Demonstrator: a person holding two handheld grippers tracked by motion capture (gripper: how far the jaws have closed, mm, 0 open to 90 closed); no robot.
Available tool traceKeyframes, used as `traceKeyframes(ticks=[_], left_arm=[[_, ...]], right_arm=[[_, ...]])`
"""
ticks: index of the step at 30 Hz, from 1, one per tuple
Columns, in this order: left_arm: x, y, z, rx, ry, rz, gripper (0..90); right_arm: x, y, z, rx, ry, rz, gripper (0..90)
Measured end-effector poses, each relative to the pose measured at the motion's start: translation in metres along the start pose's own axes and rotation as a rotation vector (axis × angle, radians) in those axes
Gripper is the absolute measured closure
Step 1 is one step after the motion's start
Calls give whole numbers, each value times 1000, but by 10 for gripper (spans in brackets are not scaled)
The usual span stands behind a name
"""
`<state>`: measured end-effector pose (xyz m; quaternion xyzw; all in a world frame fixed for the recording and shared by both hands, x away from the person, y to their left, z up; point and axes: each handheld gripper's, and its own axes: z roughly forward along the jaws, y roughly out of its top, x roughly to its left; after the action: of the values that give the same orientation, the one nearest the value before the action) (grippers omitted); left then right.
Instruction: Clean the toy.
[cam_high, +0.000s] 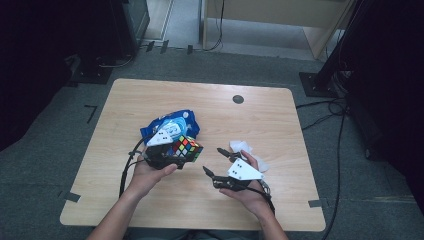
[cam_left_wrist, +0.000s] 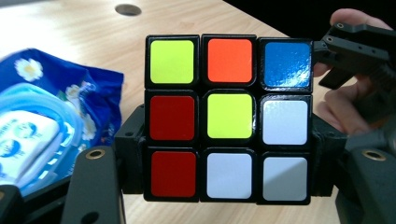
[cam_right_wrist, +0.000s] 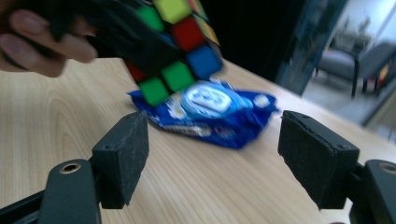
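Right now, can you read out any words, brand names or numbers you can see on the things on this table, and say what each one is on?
None can be read.
Blue wet-wipes pack: print on its white flip-lid label, too blurred to read.
Rubik's cube: plain colour stickers, no text.
Crumpled white tissue: no print to be seen.

cube blurred and cut off by top edge, wipes pack cropped at left
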<state>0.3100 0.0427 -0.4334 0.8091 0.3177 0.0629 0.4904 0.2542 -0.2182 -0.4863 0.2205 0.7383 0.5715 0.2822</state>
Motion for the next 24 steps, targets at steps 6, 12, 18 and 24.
traceKeyframes(ticks=[6,12,18,24], left_arm=[[-4,1,5,21,-56,-42,339],[-11,2,11,56,-105,-65,338],[-10,3,12,54,-145,-124,336],[-10,2,13,51,-149,-142,323]], right_arm=[[16,1,13,-44,-37,-99,213],[19,-1,18,-44,-51,-148,219],[24,-3,22,-37,-65,-192,325],[23,-1,19,-19,-53,-182,336]])
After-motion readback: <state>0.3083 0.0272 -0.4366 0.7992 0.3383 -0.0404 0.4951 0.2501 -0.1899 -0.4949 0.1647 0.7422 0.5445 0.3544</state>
